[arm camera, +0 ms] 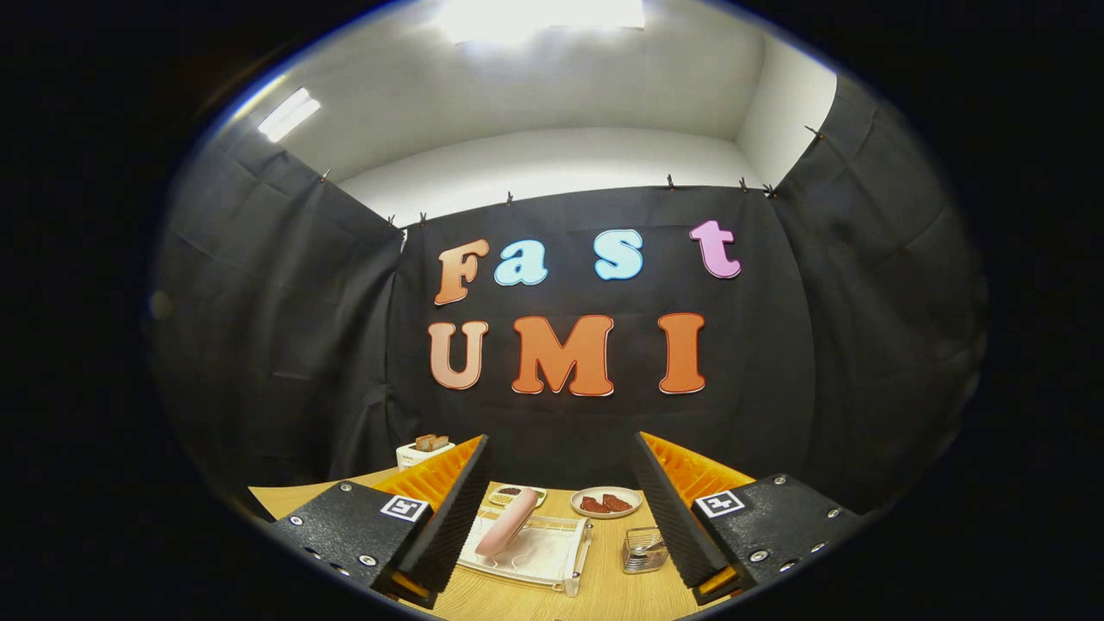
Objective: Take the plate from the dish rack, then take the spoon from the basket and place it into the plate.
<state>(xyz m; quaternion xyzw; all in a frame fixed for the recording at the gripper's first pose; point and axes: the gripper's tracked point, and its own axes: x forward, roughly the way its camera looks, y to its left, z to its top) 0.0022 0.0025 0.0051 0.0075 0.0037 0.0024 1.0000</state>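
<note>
Wooden tabletop (604, 595) spreads pale and bare beneath the gripper (561, 517), whose two fingers stand spread wide apart, released, pressing on nothing and holding nothing. Between them and a little ahead sits the dish rack (539, 559), a clear, light frame with a whitish tray, close to the left finger. In it leans the plate (509, 523), pink and set on edge, tilted against the rack's wires, its upper rim just beside the left finger's inner face, though whether they touch cannot be told. Right of the rack, near the right finger, stands the basket (644, 550), a small wire-mesh holder; the spoon (653, 543) shows inside it as a faint pale handle, too small to make out well. Beyond the rack lie two small dishes: a white one (606, 503) carrying reddish-brown pieces, and a second (516, 495) with dark and tan bits. Farther off, past the left finger, a white toaster (424, 451) holds slices of bread.
</note>
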